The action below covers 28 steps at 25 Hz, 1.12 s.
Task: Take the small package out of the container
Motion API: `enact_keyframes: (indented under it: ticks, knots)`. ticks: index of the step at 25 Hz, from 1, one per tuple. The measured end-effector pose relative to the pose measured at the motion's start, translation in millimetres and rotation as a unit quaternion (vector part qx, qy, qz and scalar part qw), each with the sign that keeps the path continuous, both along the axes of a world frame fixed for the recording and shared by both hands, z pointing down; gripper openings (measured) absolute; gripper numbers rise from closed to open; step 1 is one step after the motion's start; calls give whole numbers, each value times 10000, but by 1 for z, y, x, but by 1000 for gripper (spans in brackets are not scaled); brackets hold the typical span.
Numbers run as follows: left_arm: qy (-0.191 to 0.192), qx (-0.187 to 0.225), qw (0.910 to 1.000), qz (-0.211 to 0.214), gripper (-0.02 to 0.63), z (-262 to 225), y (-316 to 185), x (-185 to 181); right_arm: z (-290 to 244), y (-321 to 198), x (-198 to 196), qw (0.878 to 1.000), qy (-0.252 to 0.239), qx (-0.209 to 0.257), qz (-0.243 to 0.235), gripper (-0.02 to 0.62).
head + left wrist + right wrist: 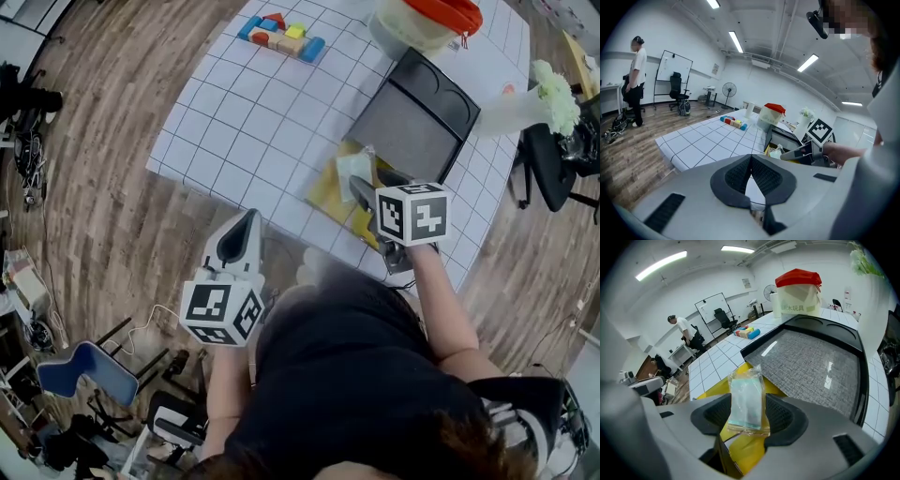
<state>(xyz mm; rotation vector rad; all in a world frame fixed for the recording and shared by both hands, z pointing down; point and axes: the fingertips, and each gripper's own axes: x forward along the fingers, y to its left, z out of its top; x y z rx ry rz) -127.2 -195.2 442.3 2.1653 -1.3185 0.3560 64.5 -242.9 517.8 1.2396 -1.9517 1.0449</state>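
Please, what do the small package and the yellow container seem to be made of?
The small package: thin clear plastic film, glossy and crinkled, with glints at its sealed edges; inside, something pale teal and matte, perhaps tissue or cloth. The yellow container: probably smooth plastic or coated card; flat, even colour, slight sheen.

The person wears a black top (347,375) that leaves the forearms bare. The left tool (246,225) and right tool (362,190) have pale grey shells with dark ribbed pads. The left cube (222,311) and right cube (412,214) are white with black square markers.
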Motion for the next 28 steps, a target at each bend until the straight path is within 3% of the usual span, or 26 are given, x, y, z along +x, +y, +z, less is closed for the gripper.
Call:
enact_keyframes:
  ticks: [4, 6, 9, 20, 28]
  knots:
    - [24, 5, 10000, -33, 26, 1, -5, -1, 9, 2, -1, 9995, 230, -176, -142, 207]
    - [27, 4, 10000, -59, 25, 1, -7, -2, 12, 4, 0, 9988, 391, -213, -226, 108]
    - [20, -14, 10000, -88, 26, 2, -7, -4, 15, 5, 0, 9976, 552, -218, -349, 51]
    - [48, 33, 9999, -115, 26, -1, -2, -4, 2, 11, -10, 9973, 411, 26, -611, 18]
    - [45, 191, 9998, -86, 26, -15, 6, -3, -25, 17, -12, 9959, 279, 446, -730, 17]
